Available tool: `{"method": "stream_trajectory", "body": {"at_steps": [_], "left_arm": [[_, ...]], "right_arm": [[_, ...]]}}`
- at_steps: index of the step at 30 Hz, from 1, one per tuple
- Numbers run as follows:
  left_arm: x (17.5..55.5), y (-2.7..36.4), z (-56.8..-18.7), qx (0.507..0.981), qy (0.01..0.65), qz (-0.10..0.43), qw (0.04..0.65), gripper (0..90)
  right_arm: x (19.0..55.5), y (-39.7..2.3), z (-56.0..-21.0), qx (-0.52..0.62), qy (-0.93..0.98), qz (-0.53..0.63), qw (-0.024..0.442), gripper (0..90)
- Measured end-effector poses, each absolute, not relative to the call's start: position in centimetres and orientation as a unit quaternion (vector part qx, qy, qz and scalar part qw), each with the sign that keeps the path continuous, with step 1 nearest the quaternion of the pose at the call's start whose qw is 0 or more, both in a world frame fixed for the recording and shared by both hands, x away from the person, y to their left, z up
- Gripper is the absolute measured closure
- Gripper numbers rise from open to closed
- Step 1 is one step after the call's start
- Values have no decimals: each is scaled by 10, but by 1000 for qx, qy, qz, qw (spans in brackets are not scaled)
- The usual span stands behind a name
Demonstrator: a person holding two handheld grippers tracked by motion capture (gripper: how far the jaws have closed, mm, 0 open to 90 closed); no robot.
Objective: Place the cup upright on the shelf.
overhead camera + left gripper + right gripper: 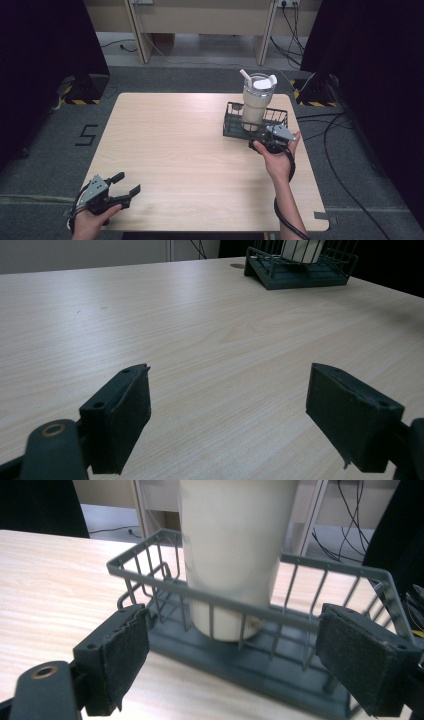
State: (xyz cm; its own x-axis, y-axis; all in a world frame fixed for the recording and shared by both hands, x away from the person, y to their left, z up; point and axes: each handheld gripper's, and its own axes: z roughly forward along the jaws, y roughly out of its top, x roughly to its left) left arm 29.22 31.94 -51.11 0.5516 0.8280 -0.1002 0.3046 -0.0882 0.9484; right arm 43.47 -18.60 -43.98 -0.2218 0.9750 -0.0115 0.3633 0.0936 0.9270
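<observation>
A tall cream tumbler [256, 102] with a white lid and straw stands upright in a dark wire basket [233, 120] at the table's right side. In the right gripper view the tumbler [232, 555] rises behind the basket's near rail [240, 602]. My right gripper [267, 136] is open just in front of the basket, its jaws [235, 665] spread to either side of the near wall without touching it. My left gripper [125, 187] is open near the table's front left corner, low over bare wood, with nothing between its jaws [227, 415].
The light wooden table [175, 150] spreads wide between the two grippers. The basket [300, 270] sits far off in the left gripper view. Black curtains flank the table; cables [340, 150] trail on the floor at the right.
</observation>
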Motion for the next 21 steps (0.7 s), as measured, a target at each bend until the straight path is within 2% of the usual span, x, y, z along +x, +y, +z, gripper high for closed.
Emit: {"method": "stream_trajectory", "body": {"at_steps": [21], "left_arm": [[291,319,-511,696,408,244,538,174]], "right_arm": [[386,-199,-451,514,659,422,351,148]]}}
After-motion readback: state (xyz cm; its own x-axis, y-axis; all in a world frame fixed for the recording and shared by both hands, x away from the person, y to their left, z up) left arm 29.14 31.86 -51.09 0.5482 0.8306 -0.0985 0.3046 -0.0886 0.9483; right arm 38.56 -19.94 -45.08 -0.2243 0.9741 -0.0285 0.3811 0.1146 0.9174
